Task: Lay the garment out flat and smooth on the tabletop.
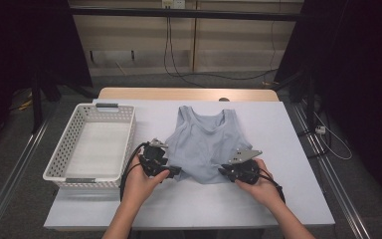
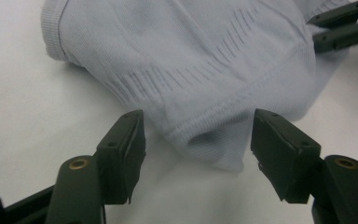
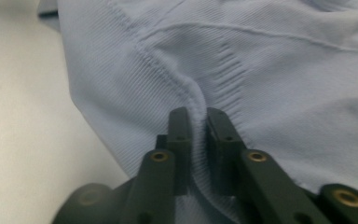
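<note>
**One Top, One Basket, Two Grippers: Right Clamped, Left Apart**

From the left: one white perforated basket stands on the white table, holding nothing. One left gripper sits beside it, its jaws standing apart around the lower corner of the garment without pressing it. One pale blue sleeveless top lies flat at the table's centre, neckline at the far side. One right gripper has its jaws pinched narrow on a fold of the top's hem. No brand, label or writing is legible.
</note>
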Tool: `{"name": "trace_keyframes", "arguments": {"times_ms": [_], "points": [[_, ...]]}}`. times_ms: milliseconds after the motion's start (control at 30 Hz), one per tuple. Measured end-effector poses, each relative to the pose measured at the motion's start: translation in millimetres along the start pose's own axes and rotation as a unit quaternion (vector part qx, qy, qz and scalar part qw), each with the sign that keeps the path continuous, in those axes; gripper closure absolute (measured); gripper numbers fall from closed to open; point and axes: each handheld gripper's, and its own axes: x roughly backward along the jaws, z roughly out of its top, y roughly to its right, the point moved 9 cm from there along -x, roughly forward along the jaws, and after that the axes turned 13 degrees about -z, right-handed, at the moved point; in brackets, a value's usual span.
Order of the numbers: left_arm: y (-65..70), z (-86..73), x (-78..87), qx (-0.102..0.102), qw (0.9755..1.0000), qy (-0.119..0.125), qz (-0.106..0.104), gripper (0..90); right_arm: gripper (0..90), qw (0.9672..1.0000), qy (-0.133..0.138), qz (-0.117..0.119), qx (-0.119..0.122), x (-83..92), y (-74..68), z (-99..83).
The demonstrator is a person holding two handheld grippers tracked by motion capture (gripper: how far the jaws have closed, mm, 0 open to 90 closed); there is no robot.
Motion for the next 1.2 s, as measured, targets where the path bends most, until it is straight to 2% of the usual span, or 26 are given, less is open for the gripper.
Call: {"name": "trace_keyframes", "arguments": {"times_ms": [167, 267, 333, 367, 467, 533, 567, 700, 833, 1000, 1200], "points": [[-1.0, -2.1, 2.1, 0.004, 1.0000, 0.000, 0.001, 33.3, 85.7, 0.9982, 0.033, -0.001, -0.050, 9.2, 16.0, 10.0], [-1.0, -4.0, 0.3, 0.004, 1.0000, -0.002, 0.002, 33.3, 85.9, 0.9945, 0.061, -0.017, -0.084, 18.4, 34.0, 16.1], [0.1, -4.9, -1.5, 0.001, 1.0000, -0.005, 0.000, 33.8, 85.9, 0.9908, 0.074, -0.011, -0.113, 22.8, 43.0, 16.8], [0.6, -5.2, -2.0, 0.000, 1.0000, -0.006, -0.001, 35.0, 85.9, 0.9898, 0.077, -0.013, -0.119, 24.4, 47.3, 15.9], [3.4, -4.8, -3.0, -0.002, 0.9999, -0.007, -0.008, 38.1, 85.9, 0.9876, 0.085, -0.024, -0.129, 27.5, 55.4, 15.6], [5.0, -3.8, -3.6, -0.002, 0.9999, -0.004, -0.011, 40.3, 85.8, 0.9858, 0.092, -0.018, -0.139, 29.2, 58.1, 17.3], [6.0, -3.9, -3.9, -0.003, 0.9998, -0.006, -0.017, 42.3, 85.7, 0.9858, 0.092, -0.016, -0.139, 29.2, 58.2, 17.1], [8.6, -4.9, -9.5, -0.010, 0.9996, -0.014, -0.023, 51.3, 85.6, 0.9895, 0.075, -0.011, -0.123, 24.2, 51.2, 13.0], [8.1, -5.9, -13.3, -0.012, 0.9995, -0.016, -0.025, 56.3, 85.4, 0.9891, 0.071, -0.016, -0.128, 22.2, 53.2, 11.5], [7.8, -4.7, -12.7, -0.013, 0.9996, -0.013, -0.023, 53.6, 85.4, 0.9860, 0.075, -0.032, -0.145, 23.7, 63.2, 8.4], [6.3, -4.4, -13.3, -0.013, 0.9997, -0.012, -0.018, 49.7, 85.4, 0.9852, 0.066, -0.040, -0.153, 21.8, 70.1, 1.7]]}}
